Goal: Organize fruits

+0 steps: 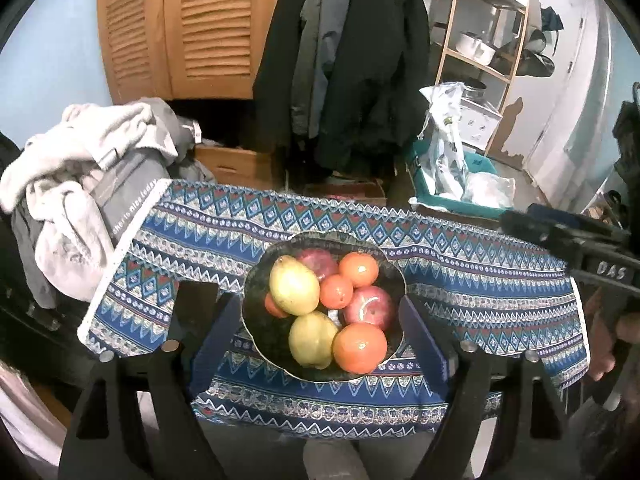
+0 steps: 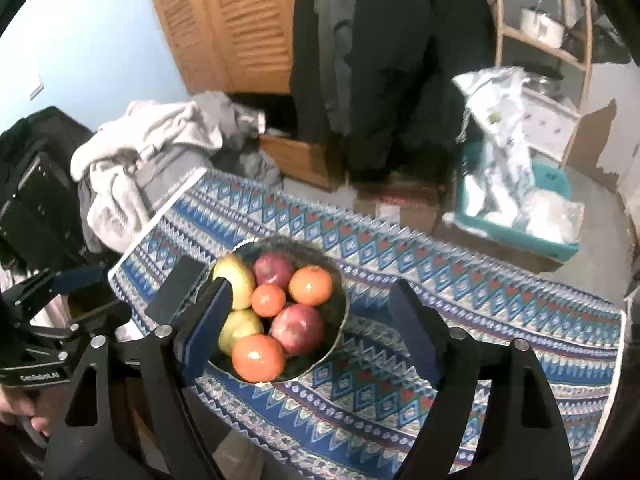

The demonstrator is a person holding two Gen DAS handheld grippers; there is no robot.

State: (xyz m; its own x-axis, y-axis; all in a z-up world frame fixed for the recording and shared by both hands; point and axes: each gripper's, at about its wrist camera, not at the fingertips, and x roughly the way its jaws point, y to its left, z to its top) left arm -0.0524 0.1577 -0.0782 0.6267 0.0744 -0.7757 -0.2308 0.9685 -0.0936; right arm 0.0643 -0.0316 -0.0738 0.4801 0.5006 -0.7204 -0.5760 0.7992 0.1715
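A dark bowl [image 1: 256, 292] stands mid-table on the blue patterned cloth [image 1: 480, 280]. It holds two yellow pears [image 1: 294, 286], two red apples [image 1: 368, 306] and several oranges [image 1: 359, 348]. My left gripper [image 1: 320, 308] hovers above the bowl, open, with nothing between its fingers. My right gripper [image 1: 532, 220] shows at the right edge, held by a hand. In the right wrist view the bowl [image 2: 342, 312] lies below and left of my right gripper [image 2: 310, 292], which is open and empty; its left finger hides part of a pear [image 2: 236, 280]. My left gripper [image 2: 128, 284] is at the left.
A heap of pale clothes [image 1: 80, 180] lies against the table's left end. Behind the table hang dark coats [image 1: 360, 60]. On the floor are a cardboard box [image 1: 236, 164] and a teal bin with plastic bags [image 1: 452, 176]. A wooden shelf [image 1: 480, 20] stands at the back right.
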